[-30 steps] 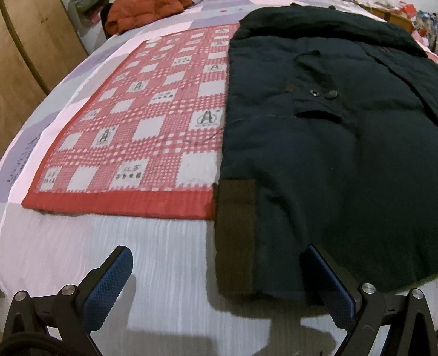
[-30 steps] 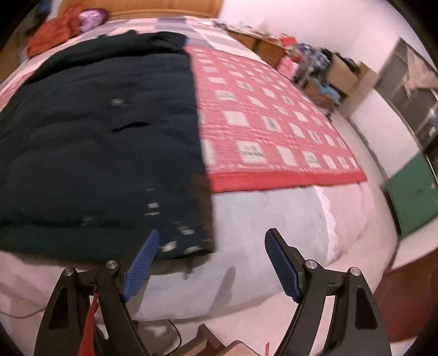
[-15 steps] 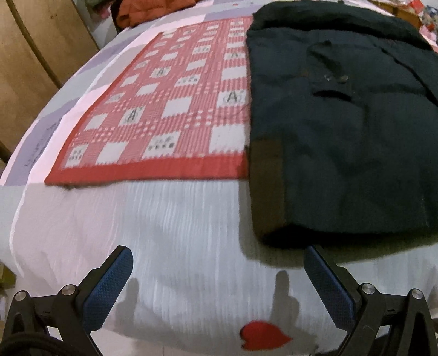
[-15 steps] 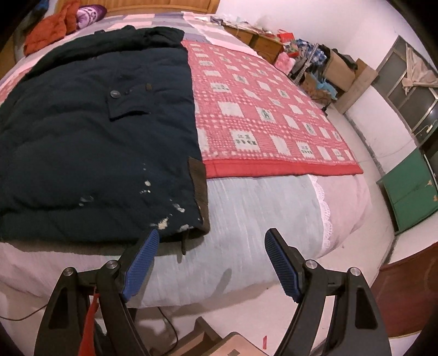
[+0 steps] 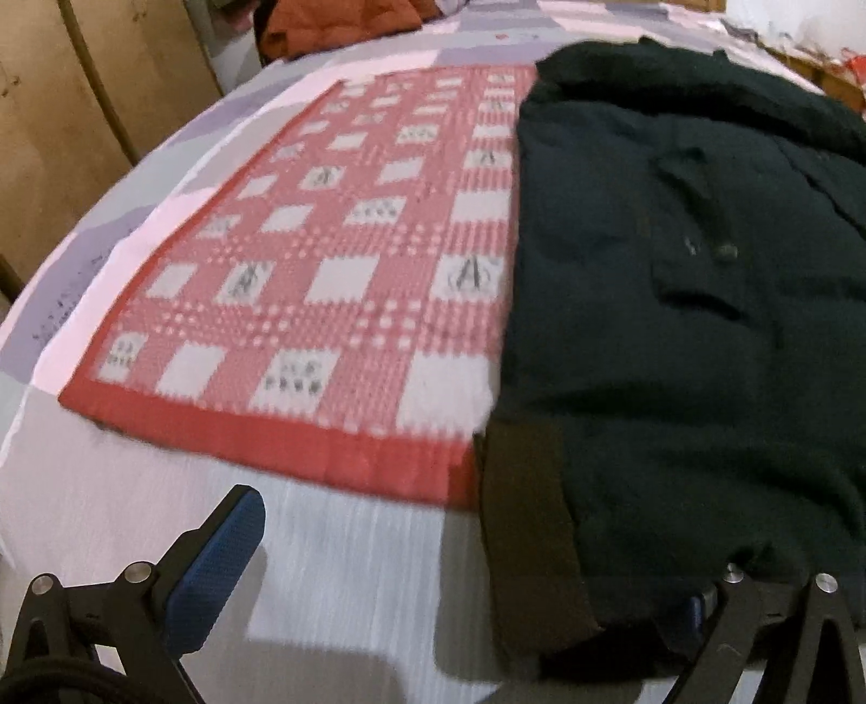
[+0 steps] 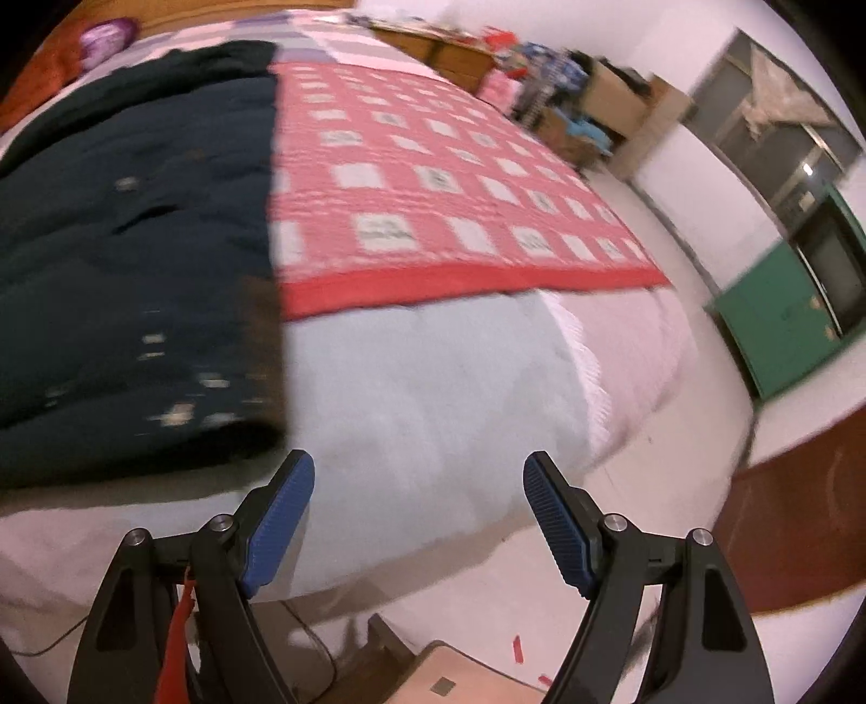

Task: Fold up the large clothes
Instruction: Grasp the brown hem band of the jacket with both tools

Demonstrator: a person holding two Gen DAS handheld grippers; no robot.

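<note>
A large dark navy coat (image 5: 676, 303) lies flat on the bed, its brown-edged hem corner (image 5: 530, 541) nearest me. My left gripper (image 5: 471, 585) is open low at that corner; its right finger is tucked under the hem, its left finger (image 5: 216, 547) over bare sheet. In the right wrist view the coat (image 6: 119, 260) fills the left side. My right gripper (image 6: 417, 514) is open and empty just off the bed's front edge, right of the coat's other hem corner (image 6: 260, 379).
A red checked blanket (image 5: 335, 281) lies under the coat on a pale sheet (image 6: 422, 390). An orange garment (image 5: 335, 21) sits at the bed's far end. A green cabinet (image 6: 785, 325), boxes (image 6: 606, 97) and floor lie right of the bed.
My left gripper has moved forward to the hem corner, its right finger now under the coat. My right gripper has moved closer to the bed edge. Both stay open.
</note>
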